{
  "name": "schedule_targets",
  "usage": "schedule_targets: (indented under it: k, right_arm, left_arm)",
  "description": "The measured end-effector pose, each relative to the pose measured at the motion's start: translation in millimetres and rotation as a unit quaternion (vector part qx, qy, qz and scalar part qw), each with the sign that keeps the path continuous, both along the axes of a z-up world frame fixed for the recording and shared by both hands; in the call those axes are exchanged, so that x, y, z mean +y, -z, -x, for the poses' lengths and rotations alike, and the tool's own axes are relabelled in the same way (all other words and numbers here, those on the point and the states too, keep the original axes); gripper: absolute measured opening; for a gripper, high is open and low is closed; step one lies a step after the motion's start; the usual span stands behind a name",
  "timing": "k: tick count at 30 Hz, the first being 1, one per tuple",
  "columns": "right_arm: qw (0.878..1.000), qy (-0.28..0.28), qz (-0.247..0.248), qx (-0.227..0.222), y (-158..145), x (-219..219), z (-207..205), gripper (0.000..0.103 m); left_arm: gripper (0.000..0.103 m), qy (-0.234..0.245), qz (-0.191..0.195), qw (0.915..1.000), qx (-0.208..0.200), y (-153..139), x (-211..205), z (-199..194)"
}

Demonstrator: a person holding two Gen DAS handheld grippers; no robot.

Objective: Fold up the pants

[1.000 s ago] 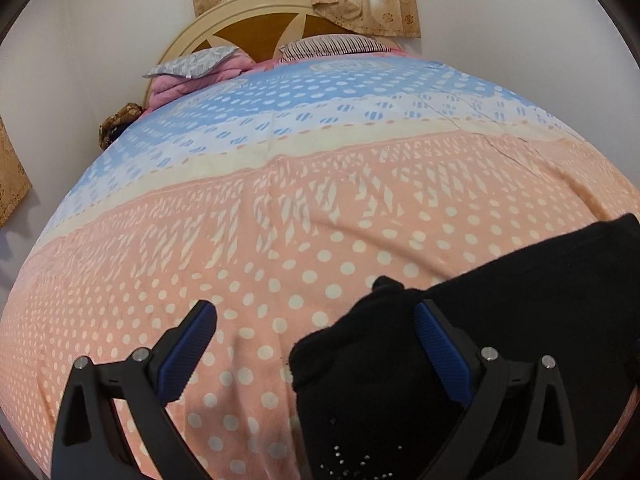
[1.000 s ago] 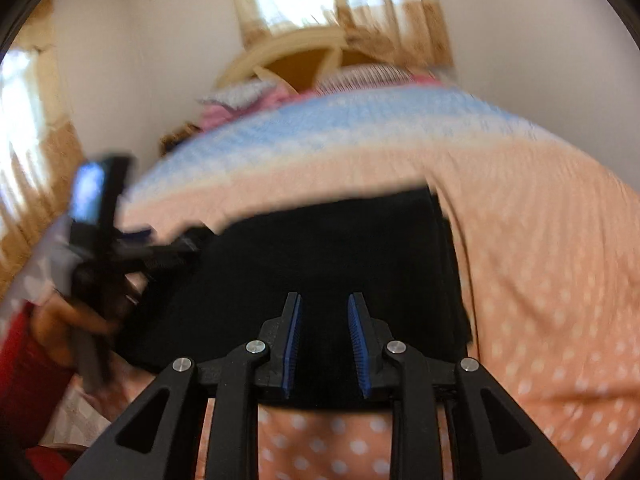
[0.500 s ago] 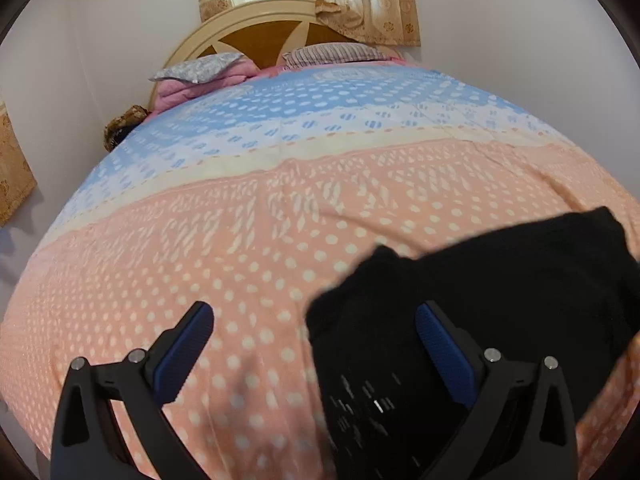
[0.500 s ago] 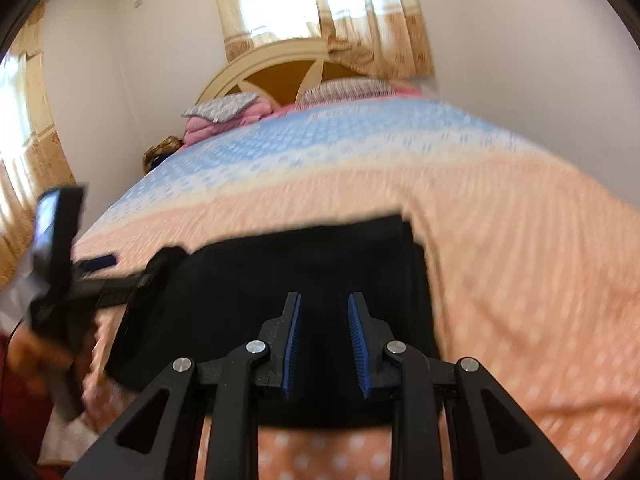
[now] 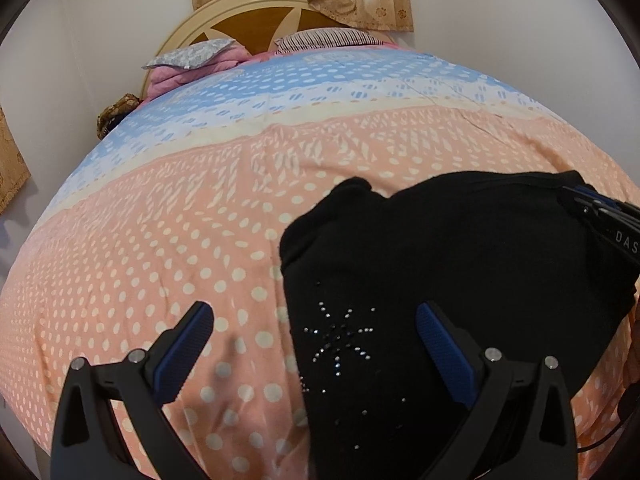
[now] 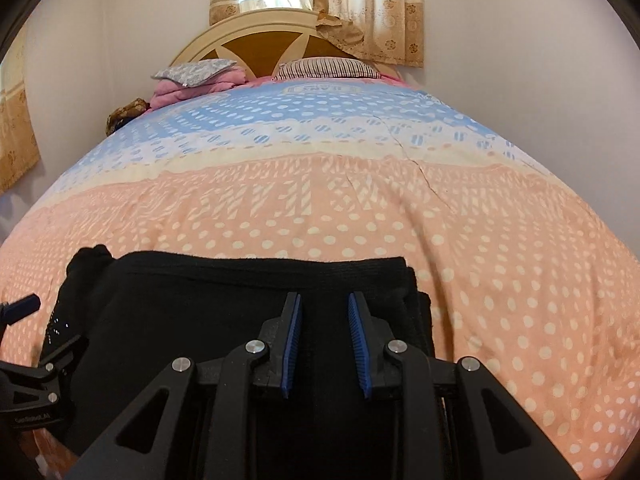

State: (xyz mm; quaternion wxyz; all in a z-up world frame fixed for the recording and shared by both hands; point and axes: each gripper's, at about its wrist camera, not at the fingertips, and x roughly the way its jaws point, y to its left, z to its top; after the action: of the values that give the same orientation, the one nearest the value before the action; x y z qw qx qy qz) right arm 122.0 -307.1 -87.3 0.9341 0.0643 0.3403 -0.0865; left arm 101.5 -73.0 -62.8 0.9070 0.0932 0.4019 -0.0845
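The black pants (image 5: 460, 264) lie folded into a compact block on the peach dotted bedspread (image 5: 160, 240), with a rhinestone star on the near left part. My left gripper (image 5: 314, 332) is wide open over the pants' left edge, holding nothing. In the right wrist view the pants (image 6: 224, 300) lie just ahead. My right gripper (image 6: 323, 340) hovers over them with the jaws a narrow gap apart and nothing between them. The right gripper also shows at the right edge of the left wrist view (image 5: 612, 220). The left gripper shows at the left edge of the right wrist view (image 6: 36, 344).
The bedspread turns blue and white toward the wooden headboard (image 6: 280, 44). Pillows and pink folded bedding (image 6: 196, 80) lie at the head of the bed. White walls stand on both sides, with curtains (image 6: 320, 0) behind.
Both grippers have pulled back and lowered a little over the pants. The right wrist view has swung from blurred to steady. The pants lie still and both jaw gaps are unchanged.
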Motion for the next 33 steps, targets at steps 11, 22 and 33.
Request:
schedule_targets:
  k: [11, 22, 33]
  right_arm:
    - [1.000, -0.006, -0.005, -0.018, -8.6, -0.3, 9.7, 0.026]
    - [0.961, -0.241, -0.123, -0.063, -67.5, 84.2, -8.4, 0.068]
    - [0.893, -0.432, 0.097, 0.083, -53.0, 195.4, -88.2, 0.038]
  left_arm:
    - [0.103, 0.014, 0.048, 0.9983, 0.030, -5.2, 21.3, 6.4]
    - [0.099, 0.049, 0.136, 0.9849, 0.095, 20.7, 36.7, 33.7]
    - [0.079, 0.045, 0.180, 0.9785, 0.090, 24.4, 51.0, 40.3]
